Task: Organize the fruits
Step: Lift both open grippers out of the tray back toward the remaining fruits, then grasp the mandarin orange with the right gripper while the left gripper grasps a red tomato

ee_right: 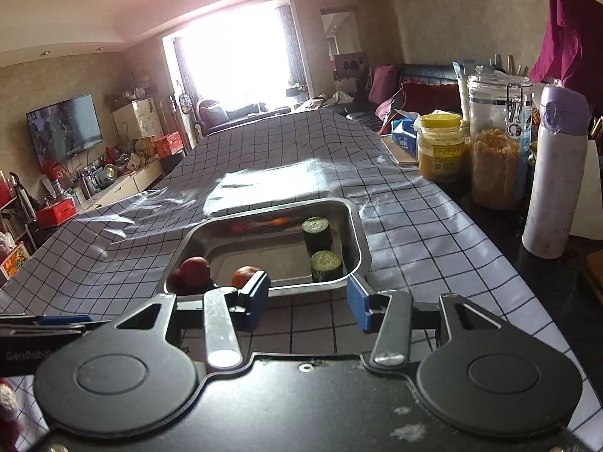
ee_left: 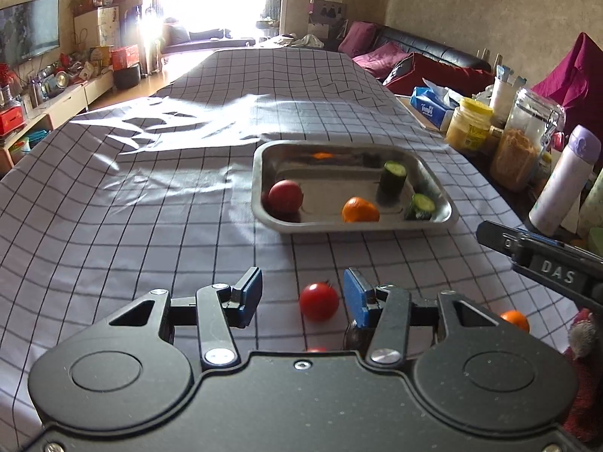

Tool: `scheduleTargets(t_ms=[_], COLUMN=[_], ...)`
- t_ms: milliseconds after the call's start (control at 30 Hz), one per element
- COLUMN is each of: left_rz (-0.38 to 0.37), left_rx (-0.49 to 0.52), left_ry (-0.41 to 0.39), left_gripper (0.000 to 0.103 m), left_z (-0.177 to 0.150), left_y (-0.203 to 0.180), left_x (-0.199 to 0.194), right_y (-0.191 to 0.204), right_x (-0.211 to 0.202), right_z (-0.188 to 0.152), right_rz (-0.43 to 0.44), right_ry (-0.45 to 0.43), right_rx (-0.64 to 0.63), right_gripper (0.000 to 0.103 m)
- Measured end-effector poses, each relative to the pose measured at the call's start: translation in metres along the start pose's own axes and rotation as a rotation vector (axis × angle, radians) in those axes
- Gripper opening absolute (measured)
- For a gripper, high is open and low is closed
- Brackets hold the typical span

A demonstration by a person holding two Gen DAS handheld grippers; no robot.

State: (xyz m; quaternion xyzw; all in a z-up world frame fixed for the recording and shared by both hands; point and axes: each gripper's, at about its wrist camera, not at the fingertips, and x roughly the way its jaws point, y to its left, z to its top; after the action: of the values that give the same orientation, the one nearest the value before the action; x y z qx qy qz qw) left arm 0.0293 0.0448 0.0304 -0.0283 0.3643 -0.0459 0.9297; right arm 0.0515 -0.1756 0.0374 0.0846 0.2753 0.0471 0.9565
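Four pieces sit in the metal tray [ee_left: 444, 213]; a tomato [ee_left: 319, 301] and an orange [ee_left: 515, 320] remain on the worktop [ee_left: 113, 207]. Left hand-held gripper [ee_left: 303, 293] brackets the tomato, jaws spread, unclamped. Right hand-held gripper [ee_right: 308, 297] gapes, holding nothing.

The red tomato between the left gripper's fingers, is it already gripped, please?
No, the left gripper is open, and the red tomato lies on the tablecloth untouched.
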Motion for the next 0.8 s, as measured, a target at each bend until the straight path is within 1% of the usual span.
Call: scheduleTargets(t_ms=[133, 300, 433, 600, 800], left_rz=[0.016, 0.0, -0.014, -0.036, -0.024], left_rx=[-0.003, -0.009, 0.022, 0.071, 0.089], left_ry=[0.015, 0.046, 0.056, 0.06, 0.08], left_gripper=[0.056, 0.056, 0.056, 0.056, 0.056], left_z=[-0.017, -0.033, -0.042, -0.05, -0.056], left_y=[0.005, 0.008, 0.003, -0.009, -0.017], left_x=[-0.005, -0.008, -0.011, -0.01, 0.001], right_y=[-0.006, -0.012, -0.017, -0.019, -0.02], right_x=[-0.014, -0.028, -0.037, -0.046, -0.044], right_z=[-0.014, -0.037, -0.05, -0.064, -0.069], right_rz=[0.02, 0.001, -0.004, -0.036, -0.09], right_ry=[0.028, 0.066, 0.095, 0.11, 0.105], right_rx=[0.006, 0.012, 0.026, 0.019, 0.01], right_gripper=[0.049, 0.049, 0.049, 0.049, 0.049])
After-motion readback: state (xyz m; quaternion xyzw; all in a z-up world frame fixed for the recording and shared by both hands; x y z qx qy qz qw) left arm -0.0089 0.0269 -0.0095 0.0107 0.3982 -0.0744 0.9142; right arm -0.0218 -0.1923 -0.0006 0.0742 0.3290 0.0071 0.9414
